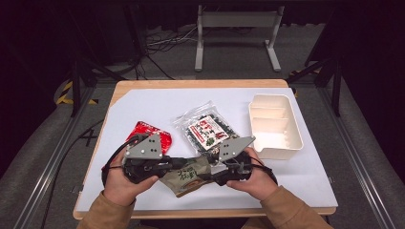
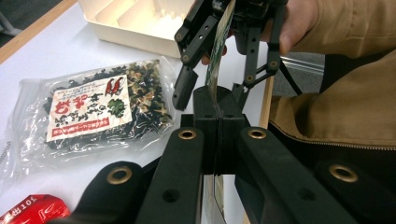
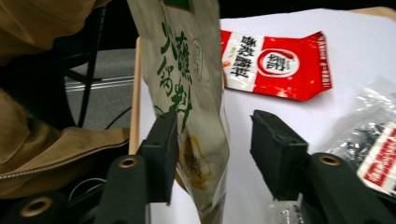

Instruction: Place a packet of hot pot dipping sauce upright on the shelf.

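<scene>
A tan snack pouch (image 1: pixel 187 178) with green lettering hangs between my two grippers near the table's front edge. My left gripper (image 1: pixel 180 166) is shut on one thin edge of the pouch (image 2: pixel 218 46), its jaws (image 2: pixel 218 109) pressed together with the film pinched between them. My right gripper (image 1: pixel 206 168) faces it from the right and stands open. In the right gripper view the pouch (image 3: pixel 187 70) hangs between the right gripper's (image 3: pixel 212 135) jaws, lying against the left jaw and apart from the right one. The right gripper (image 2: pixel 210 93) straddles the pouch in the left gripper view.
A red sachet (image 1: pixel 154 134) (image 3: pixel 275 65) lies flat at the left-centre of the white table cover. A clear bag of dark dried bits (image 1: pixel 206 128) (image 2: pixel 93 112) lies in the middle. A cream divided tray (image 1: pixel 295 125) (image 2: pixel 126 25) stands at the right.
</scene>
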A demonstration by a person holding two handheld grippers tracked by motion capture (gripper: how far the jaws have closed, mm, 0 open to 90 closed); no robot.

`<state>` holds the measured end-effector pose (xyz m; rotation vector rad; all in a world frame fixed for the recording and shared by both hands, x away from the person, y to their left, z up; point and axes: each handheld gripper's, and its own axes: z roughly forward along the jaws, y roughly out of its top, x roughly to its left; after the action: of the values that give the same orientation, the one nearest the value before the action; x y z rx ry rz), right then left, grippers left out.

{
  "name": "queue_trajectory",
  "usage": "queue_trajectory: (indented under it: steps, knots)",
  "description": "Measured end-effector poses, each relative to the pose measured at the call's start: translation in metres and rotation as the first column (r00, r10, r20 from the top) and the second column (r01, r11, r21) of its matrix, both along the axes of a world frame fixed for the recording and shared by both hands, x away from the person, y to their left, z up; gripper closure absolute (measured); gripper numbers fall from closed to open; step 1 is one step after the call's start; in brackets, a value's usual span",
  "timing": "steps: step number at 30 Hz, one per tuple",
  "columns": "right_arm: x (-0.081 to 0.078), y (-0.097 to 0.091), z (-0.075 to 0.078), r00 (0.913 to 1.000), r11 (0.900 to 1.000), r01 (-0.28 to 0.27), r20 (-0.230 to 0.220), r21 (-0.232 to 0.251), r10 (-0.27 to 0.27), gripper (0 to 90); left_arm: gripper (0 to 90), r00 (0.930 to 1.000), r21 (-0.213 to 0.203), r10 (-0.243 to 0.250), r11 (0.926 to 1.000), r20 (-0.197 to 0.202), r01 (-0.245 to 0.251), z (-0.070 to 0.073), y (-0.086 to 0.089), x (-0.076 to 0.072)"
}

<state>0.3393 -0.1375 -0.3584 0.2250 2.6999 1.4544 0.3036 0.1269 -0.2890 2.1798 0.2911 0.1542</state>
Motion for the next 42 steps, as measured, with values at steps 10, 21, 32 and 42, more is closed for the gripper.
queue_trajectory:
  steps: [10, 21, 32, 42]
  knots:
    - [0.005, 0.004, 0.000, 0.9978, 0.9978, -0.065, -0.015, 0.008, 0.065, 74.7, 89.7, 1.0000, 0.010, 0.001, 1.0000, 0.004, -0.001, -0.002, -0.004, 0.000]
    - [0.003, 0.010, -0.002, 0.9954, 0.9947, -0.091, -0.034, -0.048, 0.089, 84.4, 89.7, 1.0000, 0.022, 0.007, 0.9997, 0.002, -0.007, -0.005, -0.006, 0.002]
    - [0.004, 0.009, -0.003, 0.9948, 0.9962, -0.067, -0.081, -0.055, 0.063, 89.3, 85.5, 0.9997, 0.011, 0.023, 0.9997, -0.011, -0.023, -0.007, -0.005, 0.005]
    - [0.006, -0.005, 0.001, 0.9940, 0.9982, -0.034, -0.105, -0.050, 0.028, 89.7, 52.6, 0.9959, -0.067, 0.089, 0.9937, -0.016, -0.090, -0.004, 0.008, 0.007]
